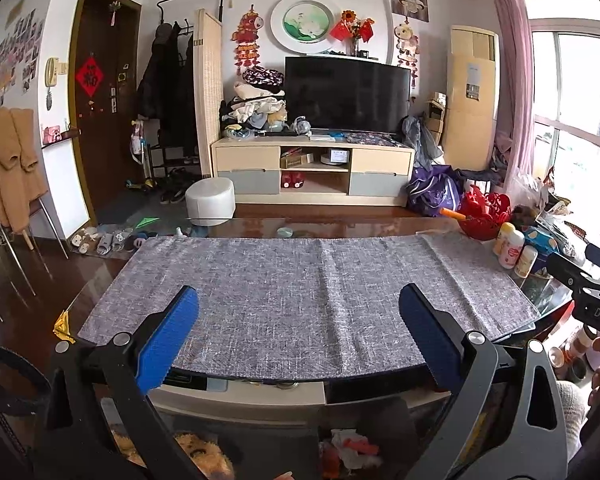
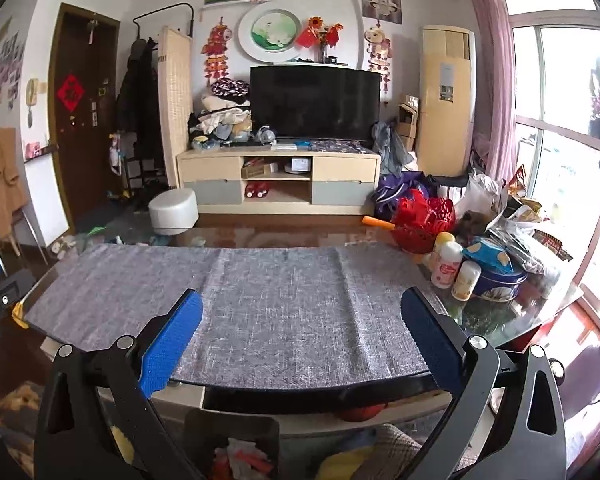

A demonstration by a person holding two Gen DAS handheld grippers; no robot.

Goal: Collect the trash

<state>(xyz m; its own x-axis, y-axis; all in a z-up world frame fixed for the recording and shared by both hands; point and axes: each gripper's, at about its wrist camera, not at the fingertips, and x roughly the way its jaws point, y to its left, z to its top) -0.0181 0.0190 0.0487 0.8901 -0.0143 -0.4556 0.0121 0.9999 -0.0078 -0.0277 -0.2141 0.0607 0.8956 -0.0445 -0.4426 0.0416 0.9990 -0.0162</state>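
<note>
My left gripper (image 1: pixel 298 300) is open and empty above the near edge of a grey cloth mat (image 1: pixel 300 280) on a glass coffee table. My right gripper (image 2: pixel 302 304) is open and empty over the same mat (image 2: pixel 268 292). Below the table edge a dark bin holds crumpled white and red trash (image 1: pixel 350 448), which also shows in the right wrist view (image 2: pixel 244 460). No loose trash shows on the mat. The right gripper's body (image 1: pixel 592 292) shows at the right of the left wrist view.
At the table's right end stand a red basket (image 2: pixel 424 220), several bottles (image 2: pixel 446 264), a blue round tin (image 2: pixel 498 280) and plastic bags (image 2: pixel 516 220). A white stool (image 2: pixel 174 208), TV cabinet (image 2: pixel 278 180) and slippers (image 1: pixel 104 240) lie beyond.
</note>
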